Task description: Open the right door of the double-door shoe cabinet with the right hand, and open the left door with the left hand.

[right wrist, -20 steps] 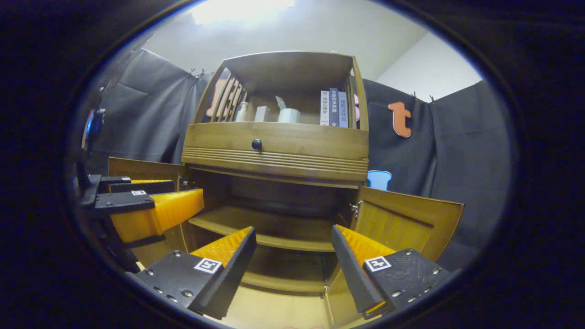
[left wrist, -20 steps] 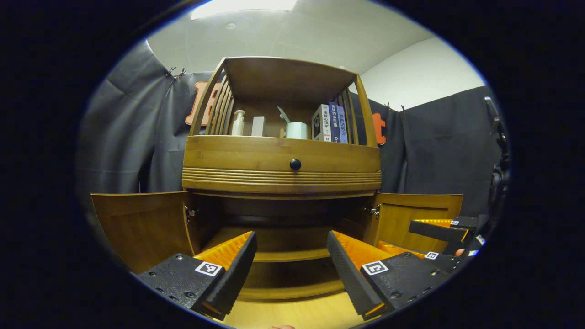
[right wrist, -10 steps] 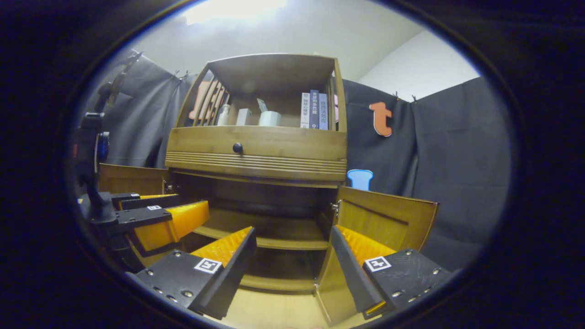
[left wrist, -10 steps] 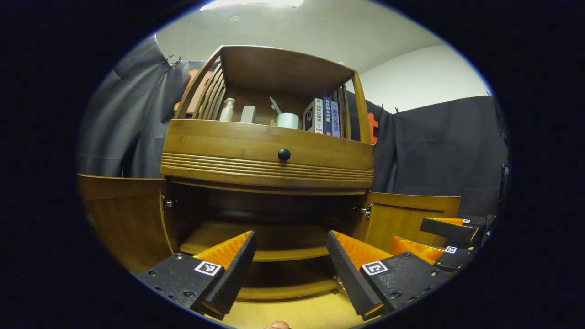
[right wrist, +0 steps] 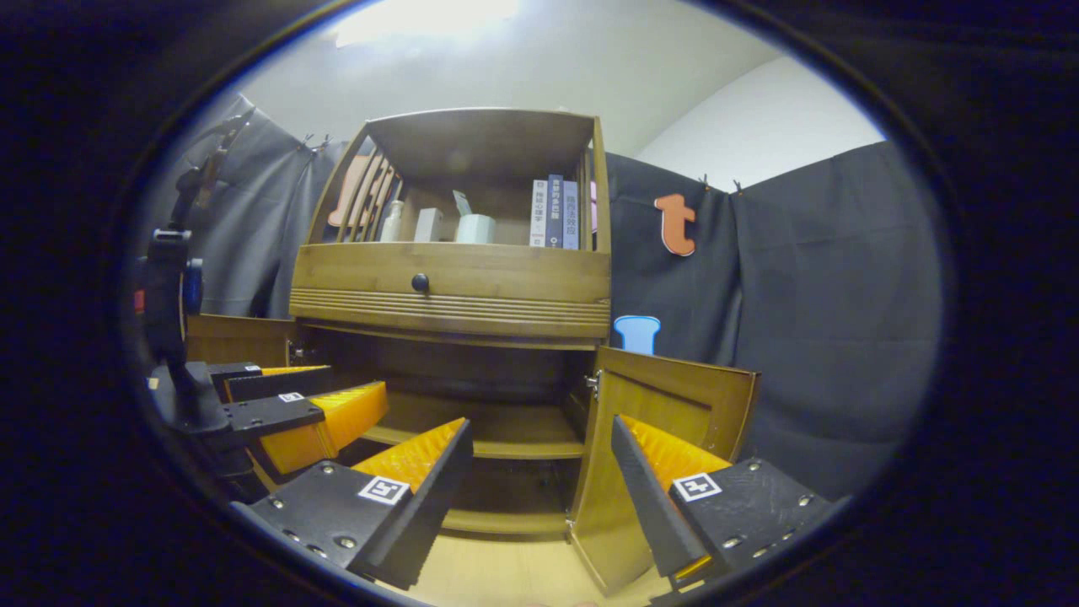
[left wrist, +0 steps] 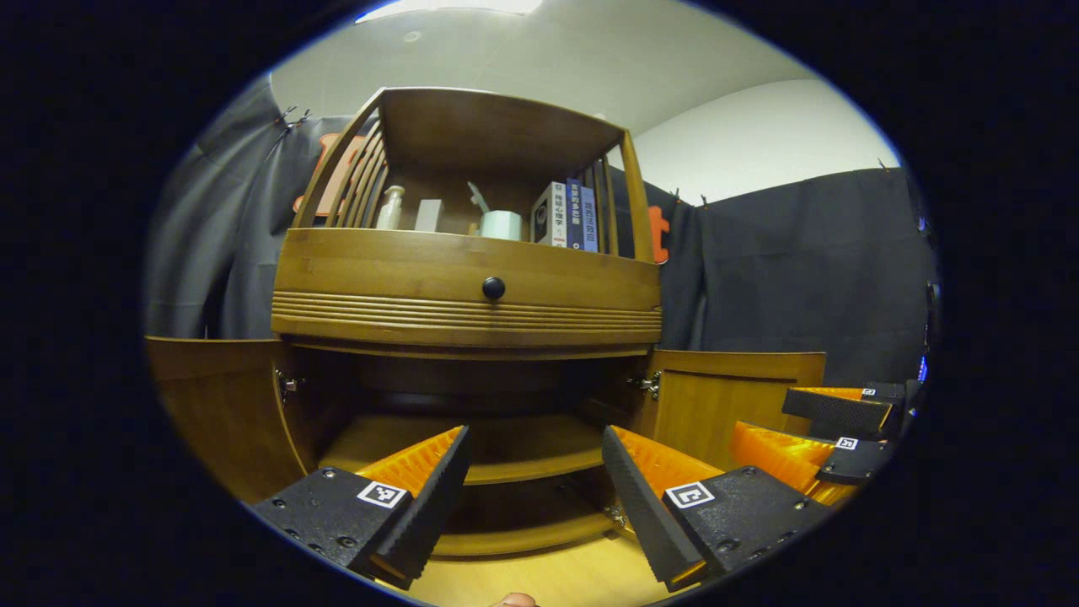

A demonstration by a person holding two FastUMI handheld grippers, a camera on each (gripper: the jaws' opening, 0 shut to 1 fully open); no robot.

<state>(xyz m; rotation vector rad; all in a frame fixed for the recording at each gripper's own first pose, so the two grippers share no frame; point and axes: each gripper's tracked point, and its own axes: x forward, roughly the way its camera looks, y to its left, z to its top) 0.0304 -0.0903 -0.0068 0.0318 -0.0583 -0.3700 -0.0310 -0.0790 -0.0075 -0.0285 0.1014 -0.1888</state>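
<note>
the brown wooden double-door shoe cabinet (left wrist: 472,295) stands against the black cloth wall, with an open top shelf holding a row of upright books (left wrist: 566,216), a pale pump bottle (left wrist: 389,208) and a white cup (left wrist: 501,225), and a wide drawer front with a round black knob (left wrist: 493,288) beneath it. below the drawer, both doors stand swung out. the left wooden door (left wrist: 223,405) is open wide to the side in the left gripper view, and the right wooden door (right wrist: 662,438) hangs out on its metal hinge (right wrist: 592,383) in the right gripper view. the inner wooden shelves (left wrist: 489,447) are exposed and look bare.

the left gripper (left wrist: 533,472) hangs in front of the opening with its fingers spread apart and nothing between them. the right gripper (right wrist: 539,472) is likewise spread and holding nothing, its right finger lying in front of the right door's edge; whether it touches the panel i cannot tell.

judged from how the doors lie, the task looks essentially finished. the doors are stiff, flat boards that should swing lightly on their hinges, and the finish looks smooth, so likely slippery. the free vertical edge, far from the hinge, is the sensible place to pinch or hook, as it gives the most leverage. forcing a door past its hinge stop could strain the fittings.
</note>
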